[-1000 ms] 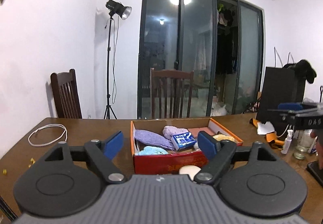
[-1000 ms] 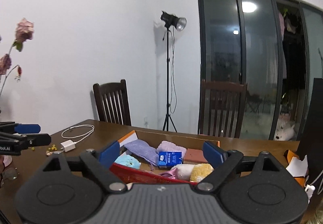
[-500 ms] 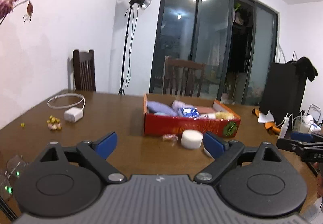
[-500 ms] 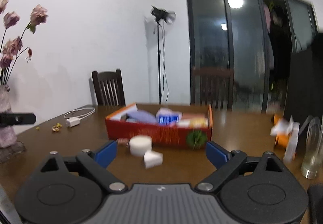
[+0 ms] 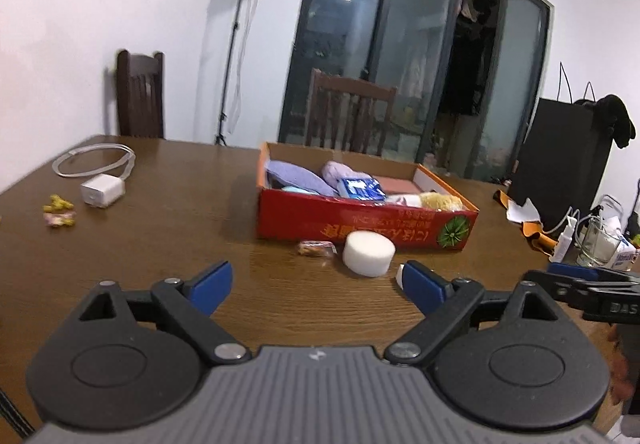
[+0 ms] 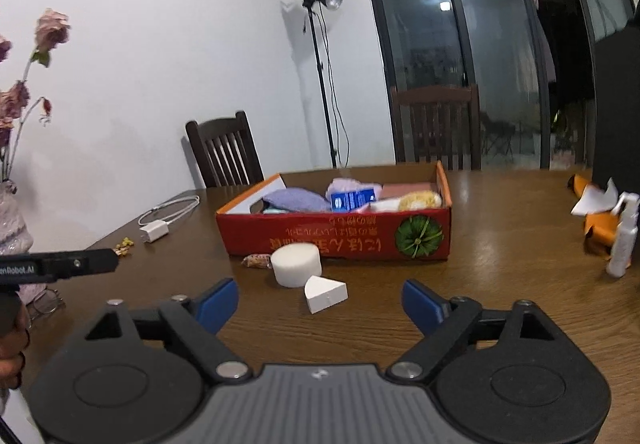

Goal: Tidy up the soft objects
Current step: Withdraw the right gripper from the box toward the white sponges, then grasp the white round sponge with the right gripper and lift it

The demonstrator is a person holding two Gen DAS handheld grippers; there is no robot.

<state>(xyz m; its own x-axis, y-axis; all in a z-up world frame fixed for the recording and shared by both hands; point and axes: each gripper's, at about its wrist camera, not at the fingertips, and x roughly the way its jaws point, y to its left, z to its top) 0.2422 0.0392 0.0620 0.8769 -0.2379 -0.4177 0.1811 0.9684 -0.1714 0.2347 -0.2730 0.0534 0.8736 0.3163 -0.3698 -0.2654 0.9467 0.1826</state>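
A red cardboard box [image 5: 360, 224] [image 6: 340, 236] sits mid-table holding purple cloths [image 5: 298, 175], a blue packet [image 6: 352, 199] and a yellow sponge [image 6: 420, 199]. In front of it lie a white round sponge [image 5: 369, 252] [image 6: 296, 264], a white wedge sponge [image 6: 325, 292] and a small wrapped candy [image 5: 316, 248]. My left gripper [image 5: 318, 286] is open and empty, held back from the box. My right gripper [image 6: 320, 302] is open and empty, with the wedge sponge just ahead between its fingers.
A white charger with coiled cable [image 5: 102, 191] and small scraps [image 5: 60, 212] lie at the left. A spray bottle [image 6: 622, 240], glass [image 5: 598, 246] and orange paper [image 6: 600, 224] sit at the right. Chairs stand behind the table; a flower vase [image 6: 12, 228] is far left.
Both grippers have pulled back and down from over the box to the near side of the table. The white sponges in front of the box have come into view.
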